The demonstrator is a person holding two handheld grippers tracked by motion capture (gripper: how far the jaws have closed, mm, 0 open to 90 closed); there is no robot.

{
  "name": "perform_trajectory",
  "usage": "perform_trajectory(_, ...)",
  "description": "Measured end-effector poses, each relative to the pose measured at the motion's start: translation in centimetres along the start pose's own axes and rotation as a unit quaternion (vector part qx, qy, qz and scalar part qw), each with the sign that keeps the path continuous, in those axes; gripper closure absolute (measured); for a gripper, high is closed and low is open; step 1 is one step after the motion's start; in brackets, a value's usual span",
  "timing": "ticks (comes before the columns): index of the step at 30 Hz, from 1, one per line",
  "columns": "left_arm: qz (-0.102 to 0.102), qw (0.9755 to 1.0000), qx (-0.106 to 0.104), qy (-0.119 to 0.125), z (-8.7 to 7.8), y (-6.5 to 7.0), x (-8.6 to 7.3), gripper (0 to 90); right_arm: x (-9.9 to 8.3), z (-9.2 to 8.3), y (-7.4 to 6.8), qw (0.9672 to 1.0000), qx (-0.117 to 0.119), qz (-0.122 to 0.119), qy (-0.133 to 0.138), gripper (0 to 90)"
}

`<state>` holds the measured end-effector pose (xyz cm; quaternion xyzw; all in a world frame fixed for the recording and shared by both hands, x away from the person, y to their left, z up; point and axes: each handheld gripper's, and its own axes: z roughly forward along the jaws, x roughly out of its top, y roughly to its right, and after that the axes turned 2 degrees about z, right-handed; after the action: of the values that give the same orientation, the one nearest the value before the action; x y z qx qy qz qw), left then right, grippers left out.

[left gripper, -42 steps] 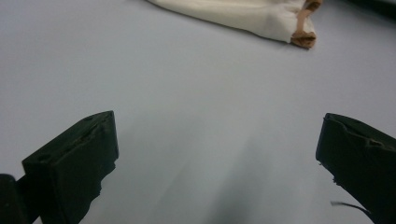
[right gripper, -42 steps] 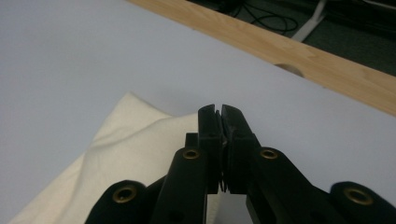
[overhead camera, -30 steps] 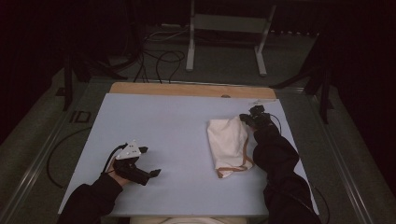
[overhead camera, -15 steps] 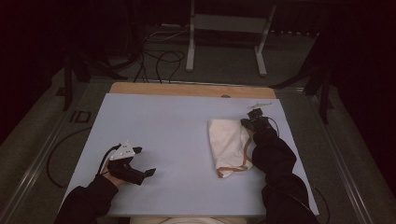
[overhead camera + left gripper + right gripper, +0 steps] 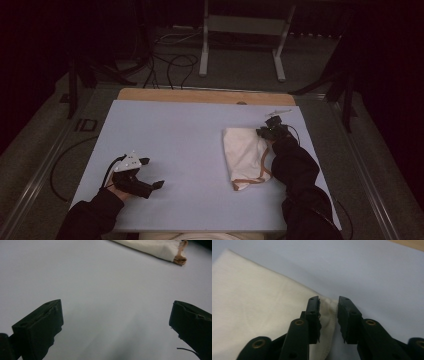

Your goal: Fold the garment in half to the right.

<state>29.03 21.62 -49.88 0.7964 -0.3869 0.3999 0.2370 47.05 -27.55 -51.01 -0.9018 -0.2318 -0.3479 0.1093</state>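
The folded cream cotton cloth with a tan-brown trimmed edge lies flat on the pale blue-grey surface, and the right tongs are right at its far corner, jaws straddling the hemmed edge with a narrow gap between them, the fabric sitting in that gap but not visibly squeezed, so this reads as a grip about to close rather than one made. In the high view the right tongs sit at the cloth's top right corner, with the dark sleeve running back along the cloth's right side. The tan trim curls out at the end of the cloth nearest the person, well behind those tongs. Over to the other side, the left tongs rest low on the bare surface, jaws spread wide, nothing between them; their own view looks across open surface to the cloth far ahead. By my read, the work is at an early stage: the corner is lined up, the pinch is not yet closed, and any lifting, unfolding or moving of the cloth remains to do, with the left tongs yet to join.
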Motion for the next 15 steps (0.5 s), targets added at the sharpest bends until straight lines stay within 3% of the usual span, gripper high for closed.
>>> perform_trajectory(6, 0.002, 1.0000, -0.003, 0.002, -0.1, -0.1, -0.3, 0.0, 0.7, -1.0, -0.8, 0.9998, 0.015, -0.001, 0.010, 50.6)
perform_trajectory(15, 0.000, 1.0000, 0.004, -0.001, -0.4, -0.7, -0.8, 0.0, 1.9, -1.7, -2.3, 0.9978, 0.064, 0.000, 0.020, 21.9)
